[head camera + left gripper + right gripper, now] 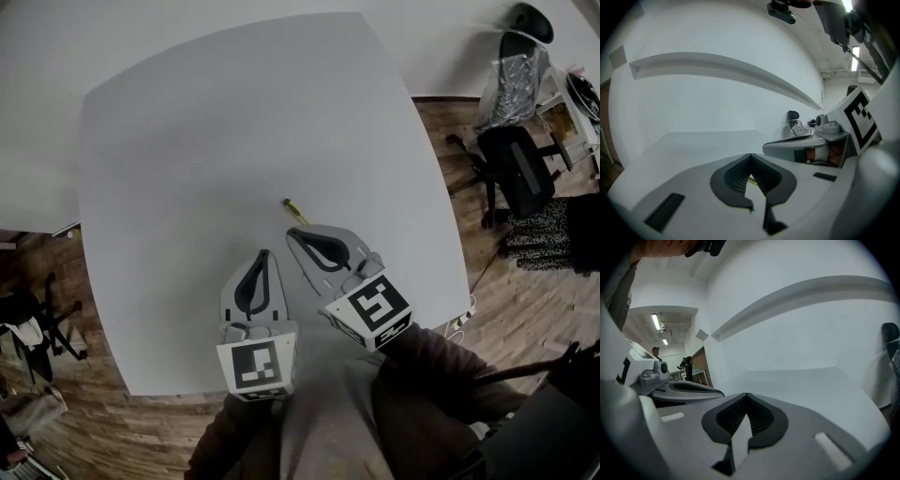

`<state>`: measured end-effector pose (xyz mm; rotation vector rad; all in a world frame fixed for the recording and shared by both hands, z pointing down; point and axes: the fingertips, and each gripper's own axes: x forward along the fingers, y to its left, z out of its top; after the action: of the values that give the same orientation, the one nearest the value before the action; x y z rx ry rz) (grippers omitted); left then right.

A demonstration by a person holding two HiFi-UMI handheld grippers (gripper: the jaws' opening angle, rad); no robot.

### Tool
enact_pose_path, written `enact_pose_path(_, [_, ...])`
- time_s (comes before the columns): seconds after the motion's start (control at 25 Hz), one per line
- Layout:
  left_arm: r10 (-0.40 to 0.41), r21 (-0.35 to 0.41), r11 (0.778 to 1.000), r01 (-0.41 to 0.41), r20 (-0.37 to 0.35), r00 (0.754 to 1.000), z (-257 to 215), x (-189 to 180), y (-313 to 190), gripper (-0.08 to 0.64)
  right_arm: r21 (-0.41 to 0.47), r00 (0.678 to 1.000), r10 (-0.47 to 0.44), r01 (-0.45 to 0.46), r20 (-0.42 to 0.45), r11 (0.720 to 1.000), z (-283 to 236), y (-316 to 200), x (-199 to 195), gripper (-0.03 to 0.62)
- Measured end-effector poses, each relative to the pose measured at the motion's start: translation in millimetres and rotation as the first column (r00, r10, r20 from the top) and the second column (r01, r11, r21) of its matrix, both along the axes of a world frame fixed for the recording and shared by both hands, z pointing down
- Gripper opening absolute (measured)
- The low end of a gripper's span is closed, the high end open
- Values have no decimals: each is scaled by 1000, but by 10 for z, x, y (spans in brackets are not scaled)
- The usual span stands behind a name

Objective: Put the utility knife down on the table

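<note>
The utility knife, a thin yellow and dark bar, lies flat on the white table, just beyond the tip of my right gripper. That gripper hovers over the table with its jaws together and nothing between them. My left gripper sits beside it, to the left and nearer the front edge, also shut and empty. In the left gripper view a yellow sliver of the knife shows through the notch at the tips of the left gripper. The right gripper view shows only the closed right gripper and bare tabletop; the knife is hidden there.
The table's front edge runs just behind the grippers. A black office chair and cluttered shelves stand on the wooden floor at the right. Another white surface adjoins at the left.
</note>
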<state>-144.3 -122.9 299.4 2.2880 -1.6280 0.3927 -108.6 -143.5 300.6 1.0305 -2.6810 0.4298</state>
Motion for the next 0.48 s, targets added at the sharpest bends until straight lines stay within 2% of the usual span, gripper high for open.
enact_pose_path(0.48, [-5, 19, 1000, 5, 3, 1000, -55, 15, -11, 2, 9, 1000, 6, -6, -5, 1000, -52, 10, 49, 2])
